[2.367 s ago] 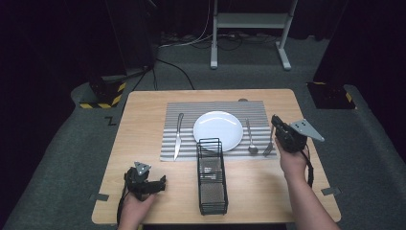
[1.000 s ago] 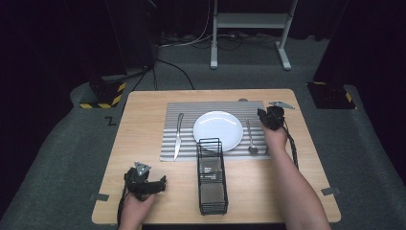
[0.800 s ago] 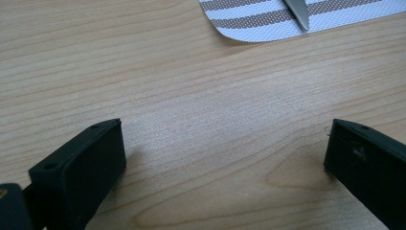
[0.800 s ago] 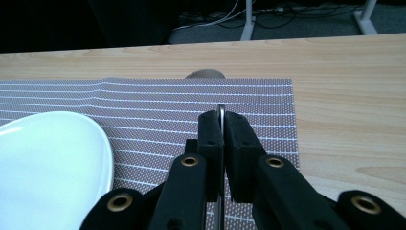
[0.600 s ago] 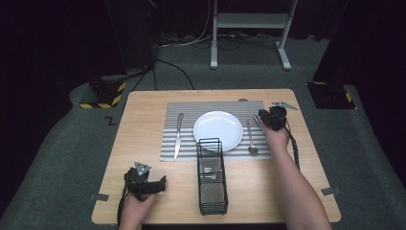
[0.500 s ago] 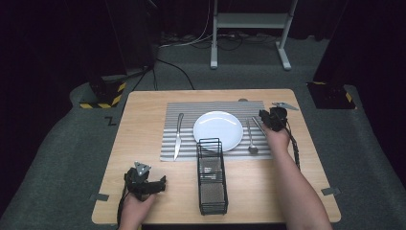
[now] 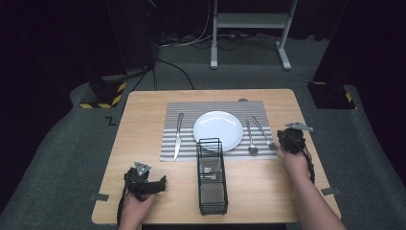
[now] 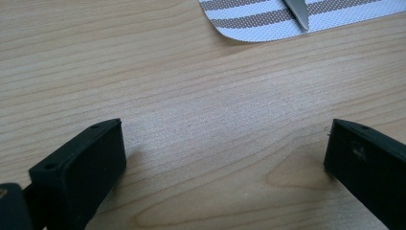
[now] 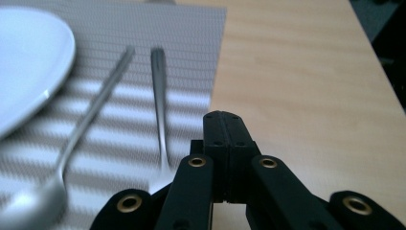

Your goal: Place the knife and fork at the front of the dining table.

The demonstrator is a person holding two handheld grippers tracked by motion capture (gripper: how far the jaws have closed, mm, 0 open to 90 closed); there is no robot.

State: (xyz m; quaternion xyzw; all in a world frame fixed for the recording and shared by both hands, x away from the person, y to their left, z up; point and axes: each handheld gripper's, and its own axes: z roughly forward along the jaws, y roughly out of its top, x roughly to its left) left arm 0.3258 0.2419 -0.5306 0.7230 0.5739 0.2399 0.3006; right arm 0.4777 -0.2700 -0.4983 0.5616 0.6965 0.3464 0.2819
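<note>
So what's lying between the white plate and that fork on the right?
A spoon lies on the striped placemat between the plate and the fork, clear in the high view; the right gripper view shows the same order.

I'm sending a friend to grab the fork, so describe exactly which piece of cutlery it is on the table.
Start at the striped placemat in the middle of the wooden table, with the white plate on it. Right of the plate lie two pieces of cutlery; the fork is the outer one, slanted, its head right beside the right gripper. Its neighbour, the spoon, has a round bowl.

Shiny metal fork (image 9: 160,115), woven striped placemat (image 9: 191,43) (matt), grained wood table (image 9: 306,72)
</note>
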